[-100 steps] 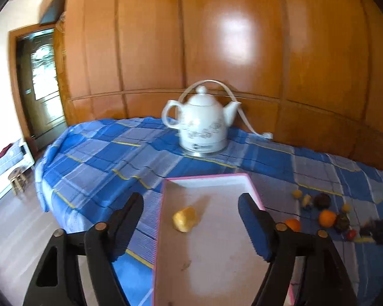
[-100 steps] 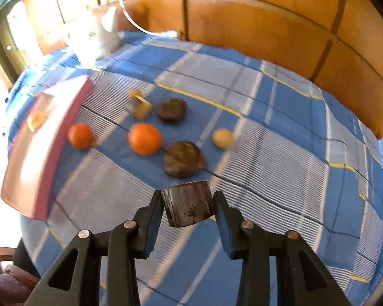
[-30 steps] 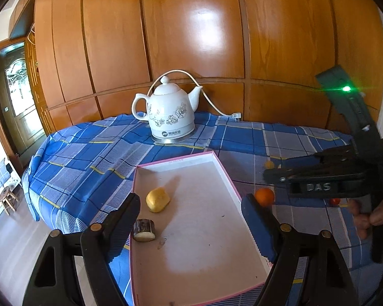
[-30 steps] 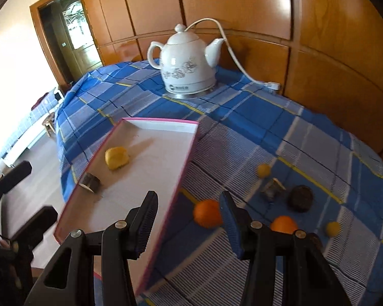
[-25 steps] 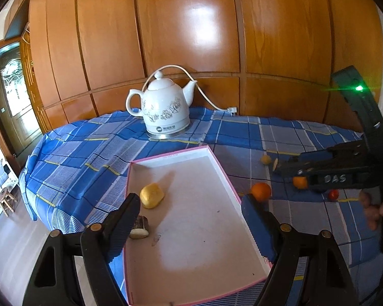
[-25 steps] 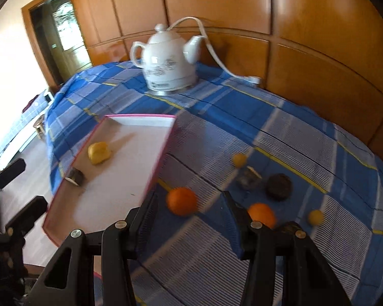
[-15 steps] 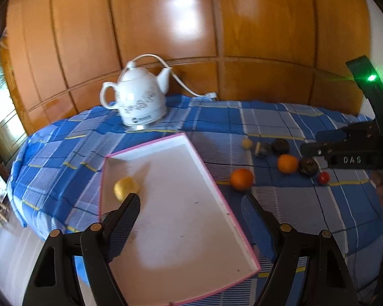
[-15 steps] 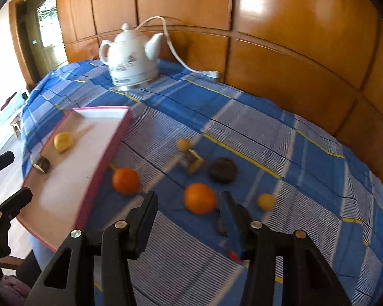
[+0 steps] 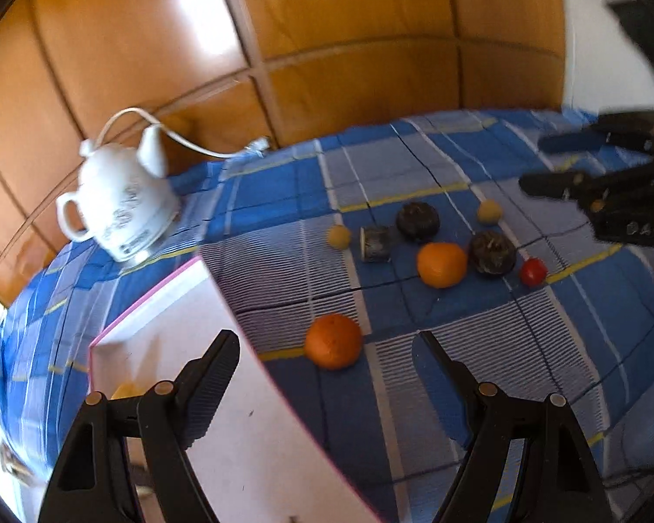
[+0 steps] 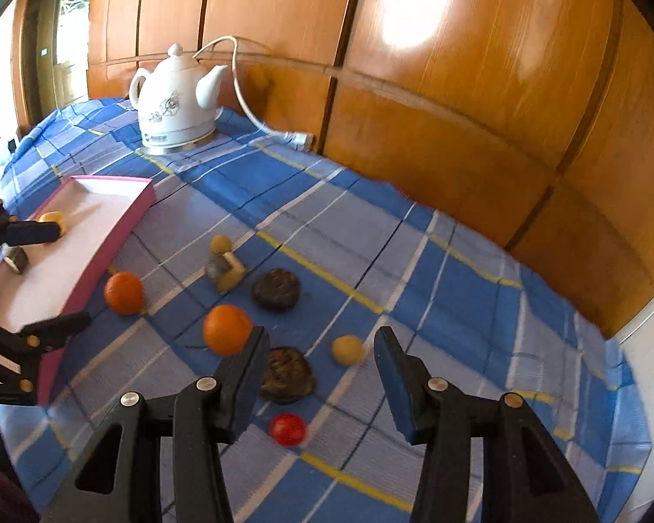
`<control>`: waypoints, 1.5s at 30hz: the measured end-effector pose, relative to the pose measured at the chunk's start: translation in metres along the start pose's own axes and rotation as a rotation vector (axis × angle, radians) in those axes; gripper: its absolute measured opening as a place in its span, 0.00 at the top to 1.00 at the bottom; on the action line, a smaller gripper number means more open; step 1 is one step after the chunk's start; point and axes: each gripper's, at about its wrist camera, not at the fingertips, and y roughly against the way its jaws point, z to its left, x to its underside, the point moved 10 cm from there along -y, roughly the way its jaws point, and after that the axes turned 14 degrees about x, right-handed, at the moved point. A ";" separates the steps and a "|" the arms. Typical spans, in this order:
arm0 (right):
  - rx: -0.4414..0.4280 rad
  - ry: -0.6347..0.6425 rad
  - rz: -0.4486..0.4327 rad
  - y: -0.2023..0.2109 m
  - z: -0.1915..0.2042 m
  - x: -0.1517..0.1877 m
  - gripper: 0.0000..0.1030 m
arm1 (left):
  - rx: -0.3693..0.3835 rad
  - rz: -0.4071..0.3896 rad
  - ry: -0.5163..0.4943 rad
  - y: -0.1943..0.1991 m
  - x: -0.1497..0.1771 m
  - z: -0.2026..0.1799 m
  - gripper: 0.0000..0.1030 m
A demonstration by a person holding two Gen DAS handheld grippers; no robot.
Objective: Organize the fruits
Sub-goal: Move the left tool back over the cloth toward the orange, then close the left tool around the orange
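Claw on the right (image 10: 320, 375), empty and parted, has swung from the white pink-rimmed tray (image 10: 122, 222) to the loose fruit — dark wrinkled fruit (image 10: 287, 377) likely next

A pink-edged tray (image 10: 122, 222) lies on a blue checked tablecloth (image 10: 414, 270). Beside the tray's long edge an orange (image 10: 124, 293) sits close, narrowing that gap. Further from the tray, loose fruits cluster tightly. Beyond the cluster, away from the tray, bare cloth is open. A white kettle (image 10: 174, 96) and its cord (image 10: 257, 122) stand behind the tray, against wooden panelling (image 10: 414, 87).
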 end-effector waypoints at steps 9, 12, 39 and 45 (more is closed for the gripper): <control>0.068 -0.063 -0.047 -0.004 -0.022 -0.005 0.51 | -0.018 0.119 -0.054 -0.045 -0.003 0.011 0.23; 0.074 -0.095 -0.053 -0.003 -0.030 -0.008 0.51 | -0.005 0.147 -0.033 -0.053 0.001 0.017 0.28; -0.027 -0.304 0.183 -0.048 -0.052 0.019 0.51 | 0.222 0.114 0.127 -0.056 0.004 0.007 0.63; -0.065 -0.325 0.233 -0.056 -0.048 0.027 0.51 | 0.226 0.093 0.119 -0.045 0.005 -0.015 0.63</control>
